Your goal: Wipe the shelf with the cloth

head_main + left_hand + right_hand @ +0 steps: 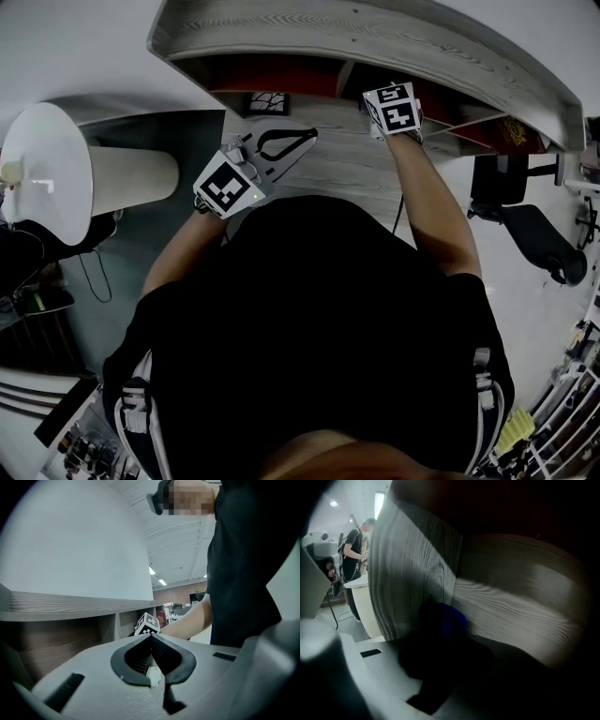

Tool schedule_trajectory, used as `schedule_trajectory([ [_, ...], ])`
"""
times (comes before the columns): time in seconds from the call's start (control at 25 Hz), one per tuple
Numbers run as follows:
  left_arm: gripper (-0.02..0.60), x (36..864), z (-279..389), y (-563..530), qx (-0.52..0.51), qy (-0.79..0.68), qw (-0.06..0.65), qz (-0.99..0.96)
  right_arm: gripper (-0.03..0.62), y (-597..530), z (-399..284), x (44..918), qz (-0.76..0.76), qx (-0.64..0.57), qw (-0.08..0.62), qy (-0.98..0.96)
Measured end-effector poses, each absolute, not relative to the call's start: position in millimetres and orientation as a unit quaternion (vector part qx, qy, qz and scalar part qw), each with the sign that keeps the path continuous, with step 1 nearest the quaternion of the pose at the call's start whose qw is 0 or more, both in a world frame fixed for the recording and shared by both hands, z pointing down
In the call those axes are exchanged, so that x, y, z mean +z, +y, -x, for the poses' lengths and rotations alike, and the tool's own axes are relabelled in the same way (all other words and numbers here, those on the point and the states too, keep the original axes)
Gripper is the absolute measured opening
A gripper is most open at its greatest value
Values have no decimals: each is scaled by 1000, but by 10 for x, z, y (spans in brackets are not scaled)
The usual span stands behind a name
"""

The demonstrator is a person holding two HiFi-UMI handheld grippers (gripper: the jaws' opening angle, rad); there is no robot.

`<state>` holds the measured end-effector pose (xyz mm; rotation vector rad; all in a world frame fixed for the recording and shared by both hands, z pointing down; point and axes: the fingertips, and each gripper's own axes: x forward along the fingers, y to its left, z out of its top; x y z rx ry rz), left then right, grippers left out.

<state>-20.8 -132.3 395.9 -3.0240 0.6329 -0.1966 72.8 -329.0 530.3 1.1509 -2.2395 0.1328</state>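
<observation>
The wooden shelf (375, 37) runs across the top of the head view. My right gripper's marker cube (394, 108) sits at the mouth of a compartment, and its jaws reach inside, hidden from above. In the right gripper view, which is dark and blurred, my right gripper (440, 637) is shut on a blue cloth (445, 618) that lies against the grained shelf board (525, 616). My left gripper (309, 137) hovers over the lower board (347, 169) left of the right one. Its jaws (151, 639) meet at the tips with nothing between them.
A white round stand (47, 169) is at the left beside a dark grey floor patch (178, 127). A black chair (534, 239) stands at the right. A small framed picture (269, 101) sits in the left compartment. Another person (354, 550) stands far off.
</observation>
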Motion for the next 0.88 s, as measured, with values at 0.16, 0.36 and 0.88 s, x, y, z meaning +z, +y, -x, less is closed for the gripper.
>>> schedule_trajectory([
  [0.16,17,3958,243,-1312,-67,200,22,977,72,-3388,-712,5396,-441,54,329,-833],
  [0.36,17,3969,332,-1374,-57,206,13,977,73,-3418,-687,5410,-442,53,338,-829],
  [0.88,17,3999,379,-1416,-58,196,3,979,72,-3417,-687,5437,-450,61,331,-827],
])
